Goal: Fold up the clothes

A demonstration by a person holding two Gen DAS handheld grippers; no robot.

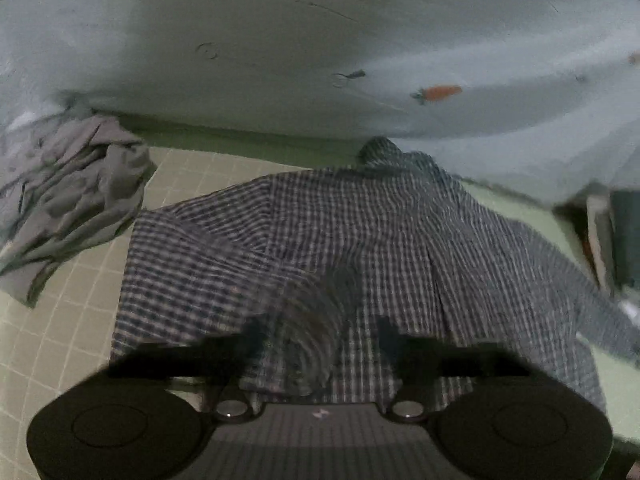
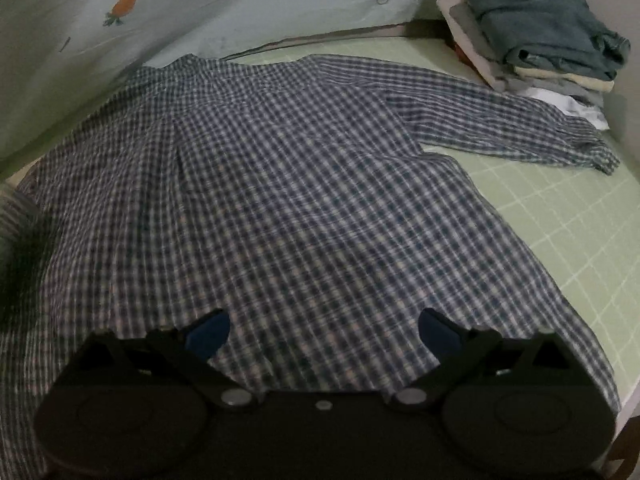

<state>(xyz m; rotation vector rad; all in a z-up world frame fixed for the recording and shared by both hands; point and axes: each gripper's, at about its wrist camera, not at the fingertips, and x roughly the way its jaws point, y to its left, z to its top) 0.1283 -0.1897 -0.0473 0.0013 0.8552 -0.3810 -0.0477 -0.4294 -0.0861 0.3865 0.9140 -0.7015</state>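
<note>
A blue-and-white checked shirt (image 2: 288, 184) lies spread on the green gridded mat (image 2: 560, 232), back up, one sleeve (image 2: 500, 112) stretched to the right. It also shows in the left wrist view (image 1: 320, 248), blurred. My right gripper (image 2: 324, 332) is open, its blue pads wide apart just over the shirt's near hem. My left gripper (image 1: 320, 340) is open over the shirt's near edge, where a fold of cloth bulges up between the fingers.
A crumpled grey garment (image 1: 68, 200) lies on the mat (image 1: 60, 340) to the left. A stack of folded clothes (image 2: 540, 40) stands at the back right. A pale cloth with carrot prints (image 1: 320, 40) hangs along the back.
</note>
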